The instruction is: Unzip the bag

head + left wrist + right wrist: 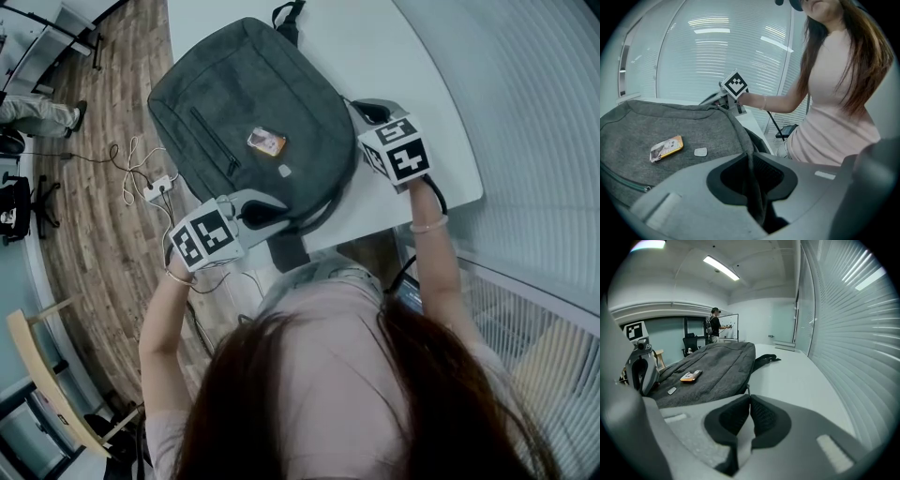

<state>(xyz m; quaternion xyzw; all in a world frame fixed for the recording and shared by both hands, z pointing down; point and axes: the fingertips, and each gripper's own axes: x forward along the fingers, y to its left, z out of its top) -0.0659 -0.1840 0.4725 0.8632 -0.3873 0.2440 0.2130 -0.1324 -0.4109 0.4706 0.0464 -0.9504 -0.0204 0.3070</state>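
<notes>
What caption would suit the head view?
Seen from above, a person grips a grey backpack on a white table with left hand-held gripper and right hand-held gripper.

A white table (441,112) stands beside slatted blinds (544,141). A power strip (158,188) with tangled cables lies on the wooden floor (103,262), and a black office chair (19,211) sits farther off.

The bag (670,126) runs off the left edge of the left gripper view. A fold of its cloth goes between the jaws of the left gripper (752,164), and the squeezed bit is hidden. A small tab (748,389) pokes out where the jaws of the right gripper (749,399) meet, too tiny to tell what it is. The print on the orange tag (666,148) is too small to read. In the head view, the left gripper covers the bag's near corner.
</notes>
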